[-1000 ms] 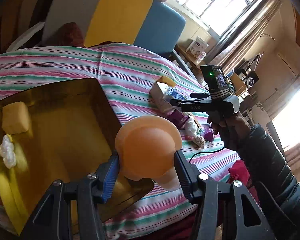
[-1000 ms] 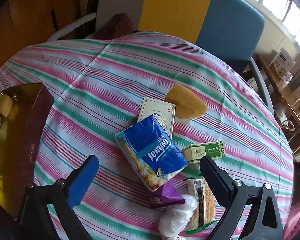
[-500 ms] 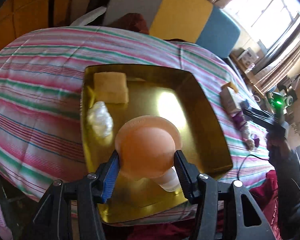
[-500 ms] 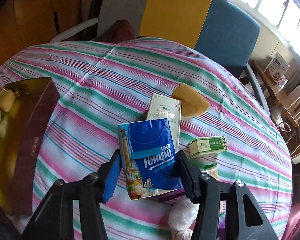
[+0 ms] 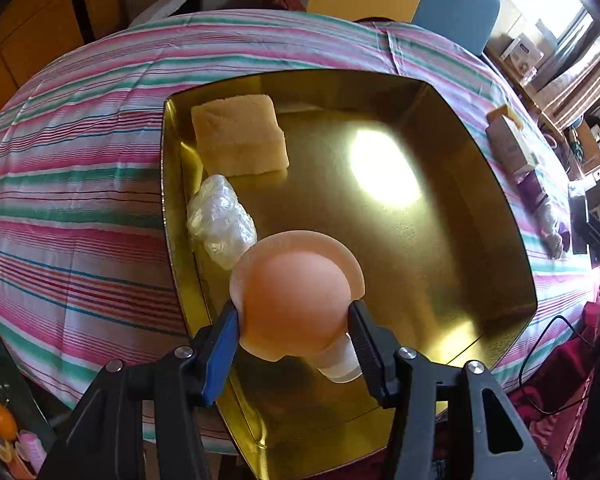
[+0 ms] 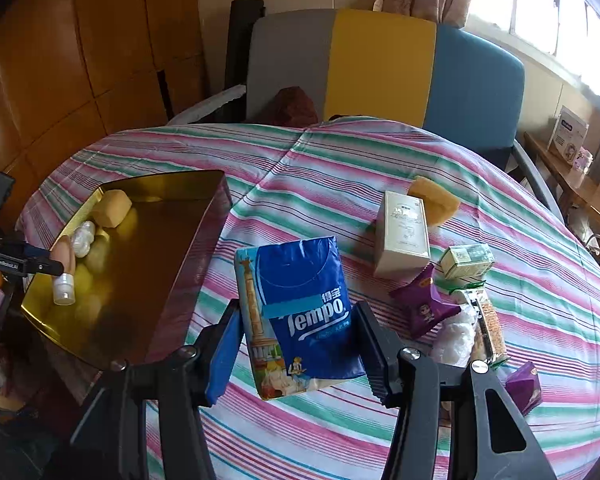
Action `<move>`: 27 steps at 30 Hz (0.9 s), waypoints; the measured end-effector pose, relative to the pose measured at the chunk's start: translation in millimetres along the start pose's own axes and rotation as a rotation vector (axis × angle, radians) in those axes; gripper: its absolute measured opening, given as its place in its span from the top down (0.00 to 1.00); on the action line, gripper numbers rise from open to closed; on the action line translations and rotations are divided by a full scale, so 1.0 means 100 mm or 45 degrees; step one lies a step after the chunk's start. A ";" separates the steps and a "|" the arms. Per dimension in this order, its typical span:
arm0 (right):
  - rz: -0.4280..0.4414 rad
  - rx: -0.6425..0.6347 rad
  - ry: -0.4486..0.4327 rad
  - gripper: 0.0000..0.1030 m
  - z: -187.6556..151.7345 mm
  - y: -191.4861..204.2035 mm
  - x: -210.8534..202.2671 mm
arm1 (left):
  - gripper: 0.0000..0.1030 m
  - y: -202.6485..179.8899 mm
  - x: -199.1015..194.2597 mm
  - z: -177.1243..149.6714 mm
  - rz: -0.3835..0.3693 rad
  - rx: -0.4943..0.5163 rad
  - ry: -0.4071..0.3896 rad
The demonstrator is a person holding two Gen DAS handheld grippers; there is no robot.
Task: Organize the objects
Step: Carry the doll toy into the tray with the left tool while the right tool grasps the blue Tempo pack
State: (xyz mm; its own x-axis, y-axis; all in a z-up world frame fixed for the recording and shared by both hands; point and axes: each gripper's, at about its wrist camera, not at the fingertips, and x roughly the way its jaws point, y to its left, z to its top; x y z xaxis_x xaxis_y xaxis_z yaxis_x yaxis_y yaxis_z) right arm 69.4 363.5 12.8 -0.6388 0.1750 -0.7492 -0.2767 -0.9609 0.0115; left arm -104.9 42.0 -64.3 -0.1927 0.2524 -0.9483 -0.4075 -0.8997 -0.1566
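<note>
Above the gold tray on the counter, the left tool is clamped on a peach bottle, cap toward the tray floor. A yellow sponge and a plastic wad lie along the tray's left wall. Right of the tray, the right tool grips a blue tissue pack clear of the cloth. Risk: the rounded bottle may roll once released; the soft pack may sag and slip, or catch the tray's wall.
</note>
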 end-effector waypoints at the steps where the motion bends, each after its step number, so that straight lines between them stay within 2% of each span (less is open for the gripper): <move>1: 0.008 -0.002 -0.003 0.46 0.00 0.04 -0.01 | 0.47 0.00 0.03 0.01 0.006 0.005 0.008; 9: 0.061 -0.014 -0.035 0.46 0.03 0.25 -0.10 | 0.46 0.00 0.13 0.17 0.030 0.023 0.007; 15: 0.129 -0.060 -0.032 0.46 0.09 0.55 -0.12 | 0.40 0.00 0.15 0.20 0.065 0.015 -0.021; 18: 0.182 -0.101 -0.008 0.46 0.12 0.75 -0.10 | 0.40 0.00 0.11 0.17 0.032 0.004 -0.044; 22: 0.262 -0.182 0.042 0.46 0.13 1.10 0.01 | 0.33 0.02 0.03 0.12 -0.001 -0.013 -0.079; 24: 0.297 -0.216 0.067 0.46 0.11 1.26 0.07 | 0.32 0.06 -0.02 0.11 -0.016 -0.030 -0.098; 27: 0.371 -0.265 0.119 0.46 0.10 1.50 0.19 | 0.32 0.18 -0.24 0.08 -0.041 -0.049 -0.164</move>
State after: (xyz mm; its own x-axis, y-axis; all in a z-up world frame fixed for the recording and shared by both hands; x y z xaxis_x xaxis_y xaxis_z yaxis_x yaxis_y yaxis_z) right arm 8.7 224.9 6.7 -0.5980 -0.1238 -0.7919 0.0654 -0.9922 0.1057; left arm -114.7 22.9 -42.2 -0.2944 0.3226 -0.8996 -0.3813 -0.9028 -0.1990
